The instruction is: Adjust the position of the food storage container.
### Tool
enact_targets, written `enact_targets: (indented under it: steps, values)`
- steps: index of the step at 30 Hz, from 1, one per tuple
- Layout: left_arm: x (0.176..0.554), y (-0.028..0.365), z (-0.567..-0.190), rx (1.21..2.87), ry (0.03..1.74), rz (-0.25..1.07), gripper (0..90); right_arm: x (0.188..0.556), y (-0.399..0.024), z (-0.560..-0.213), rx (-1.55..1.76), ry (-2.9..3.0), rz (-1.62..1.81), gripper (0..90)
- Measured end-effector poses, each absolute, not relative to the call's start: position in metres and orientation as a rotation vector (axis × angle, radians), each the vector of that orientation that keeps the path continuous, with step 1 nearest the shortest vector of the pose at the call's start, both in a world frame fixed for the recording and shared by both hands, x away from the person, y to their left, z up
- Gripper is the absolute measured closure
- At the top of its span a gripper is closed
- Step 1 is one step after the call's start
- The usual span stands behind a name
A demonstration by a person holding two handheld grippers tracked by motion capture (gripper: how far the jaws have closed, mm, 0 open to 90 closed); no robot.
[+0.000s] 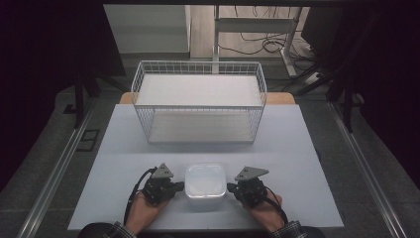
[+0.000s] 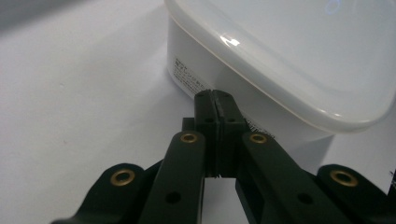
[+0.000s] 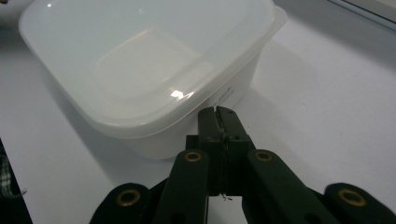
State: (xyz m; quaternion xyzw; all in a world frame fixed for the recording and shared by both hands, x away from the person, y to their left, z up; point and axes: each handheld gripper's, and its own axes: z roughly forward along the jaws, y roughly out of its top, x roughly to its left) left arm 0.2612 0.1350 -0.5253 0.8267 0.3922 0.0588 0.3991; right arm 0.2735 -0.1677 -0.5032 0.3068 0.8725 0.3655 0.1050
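The left gripper view showed a printed label (image 2: 189, 79) on the tub (image 1: 205, 181) wall. The high view showed a wire basket (image 1: 198, 101) at 12 o'clock from the tub on a white table (image 1: 297, 163), cables on the floor beyond. The left gripper (image 1: 181, 186) at 9 o'clock and right gripper (image 1: 229, 187) at 3 o'clock flanked the tub, jaws clenched, empty, tips at its walls.
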Motion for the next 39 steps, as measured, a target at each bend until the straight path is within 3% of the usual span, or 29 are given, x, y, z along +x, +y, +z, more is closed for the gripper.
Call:
enact_targets:
  steps: [18, 21, 24, 28, 29, 30, 31, 35, 39]
  values:
    - [0.271, 0.134, -0.524, 2.088, 1.025, 0.185, 89.7, 0.295, -0.162, -0.506, 0.940, 2.555, 1.053, 88.8]
    - [0.268, 0.137, -0.521, 2.100, 1.014, 0.243, 87.9, 0.294, -0.163, -0.505, 0.920, 2.551, 1.049, 87.7]
    - [0.265, 0.146, -0.518, 2.086, 1.006, 0.301, 68.8, 0.291, -0.167, -0.502, 0.885, 2.518, 1.047, 77.7]
    - [0.262, 0.159, -0.520, 2.055, 0.988, 0.311, 36.5, 0.291, -0.177, -0.501, 0.870, 2.495, 1.049, 54.4]
    - [0.263, 0.162, -0.521, 2.048, 0.991, 0.298, 31.8, 0.291, -0.179, -0.502, 0.868, 2.487, 1.049, 47.9]
    - [0.263, 0.163, -0.522, 2.042, 0.993, 0.299, 22.1, 0.292, -0.181, -0.504, 0.851, 2.481, 1.069, 30.2]
    - [0.262, 0.164, -0.523, 2.038, 0.997, 0.309, 17.5, 0.292, -0.182, -0.505, 0.839, 2.474, 1.058, 23.7]
    - [0.264, 0.165, -0.525, 2.031, 1.012, 0.306, 12.3, 0.291, -0.184, -0.509, 0.831, 2.477, 1.032, 13.3]
    - [0.264, 0.164, -0.527, 2.035, 0.997, 0.314, 11.0, 0.291, -0.188, -0.509, 0.867, 2.460, 1.067, 8.4]
